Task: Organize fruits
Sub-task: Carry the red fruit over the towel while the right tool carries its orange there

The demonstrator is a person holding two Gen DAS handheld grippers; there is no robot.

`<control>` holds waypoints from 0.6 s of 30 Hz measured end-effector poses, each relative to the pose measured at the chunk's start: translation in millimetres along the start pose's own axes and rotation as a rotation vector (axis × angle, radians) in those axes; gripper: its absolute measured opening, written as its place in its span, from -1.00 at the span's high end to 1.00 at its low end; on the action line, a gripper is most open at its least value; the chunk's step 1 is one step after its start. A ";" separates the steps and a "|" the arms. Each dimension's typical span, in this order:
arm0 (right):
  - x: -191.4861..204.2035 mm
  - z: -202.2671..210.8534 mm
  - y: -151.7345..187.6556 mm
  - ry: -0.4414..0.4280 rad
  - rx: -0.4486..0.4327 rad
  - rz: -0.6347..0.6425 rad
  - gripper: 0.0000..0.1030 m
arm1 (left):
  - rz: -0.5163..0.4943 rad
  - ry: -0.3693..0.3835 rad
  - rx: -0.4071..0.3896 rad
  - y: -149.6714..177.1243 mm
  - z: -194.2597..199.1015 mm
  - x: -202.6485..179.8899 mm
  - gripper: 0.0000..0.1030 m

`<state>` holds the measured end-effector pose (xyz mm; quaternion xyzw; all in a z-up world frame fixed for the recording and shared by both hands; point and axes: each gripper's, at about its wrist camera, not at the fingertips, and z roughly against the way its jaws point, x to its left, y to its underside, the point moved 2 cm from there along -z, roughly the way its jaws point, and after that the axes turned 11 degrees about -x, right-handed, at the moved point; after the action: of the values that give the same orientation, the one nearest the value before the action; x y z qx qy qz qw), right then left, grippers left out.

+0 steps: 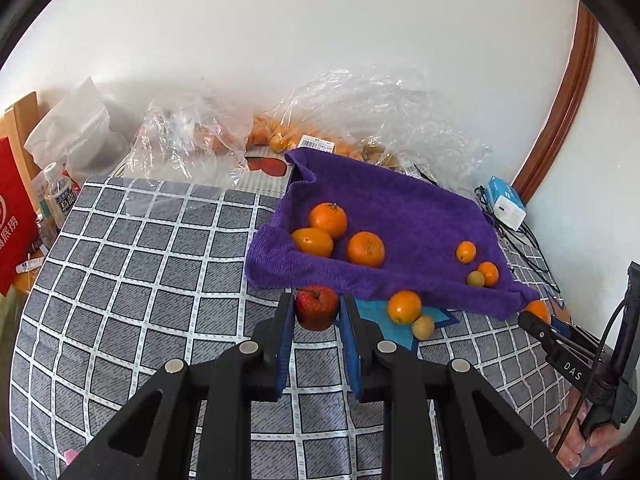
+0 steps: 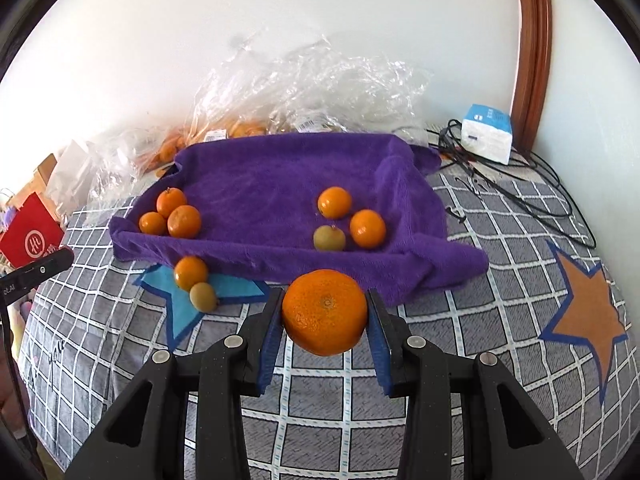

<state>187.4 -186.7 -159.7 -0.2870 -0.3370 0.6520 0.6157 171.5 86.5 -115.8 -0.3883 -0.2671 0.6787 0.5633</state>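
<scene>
My left gripper point(image 1: 316, 307) is shut on a small red apple point(image 1: 316, 307), held just in front of the purple towel point(image 1: 400, 216). My right gripper point(image 2: 325, 312) is shut on a large orange point(image 2: 325, 312) above the checked cloth. On the towel lie three oranges point(image 2: 176, 214) at its left and two oranges with a greenish fruit point(image 2: 329, 238) at its right. An orange point(image 2: 191, 273) and a small green fruit point(image 2: 203, 297) rest on a blue star patch point(image 2: 180, 312) in front of the towel. In the left wrist view the right gripper point(image 1: 538, 314) shows at the right edge.
Clear plastic bags point(image 2: 312, 88) with more oranges lie behind the towel against the wall. A blue-white box point(image 2: 487, 133) and black cables point(image 2: 520, 184) sit at the back right. An orange star patch point(image 2: 588, 312) marks the cloth at right. A red bag point(image 1: 12, 216) and bottle point(image 1: 60, 196) stand left.
</scene>
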 end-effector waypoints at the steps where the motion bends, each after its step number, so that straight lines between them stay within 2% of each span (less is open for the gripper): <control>1: 0.1 0.9 -3.1 0.002 -0.005 0.002 0.24 | 0.002 0.004 -0.001 -2.1 -0.8 -0.8 0.58; 18: -11.3 -1.5 -39.4 0.019 -0.046 -0.016 0.24 | -0.004 0.029 -0.018 -29.7 -14.7 -14.6 0.58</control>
<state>213.5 -197.3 -129.9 -0.3044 -0.3483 0.6364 0.6172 201.2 77.8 -96.9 -0.4024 -0.2659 0.6694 0.5650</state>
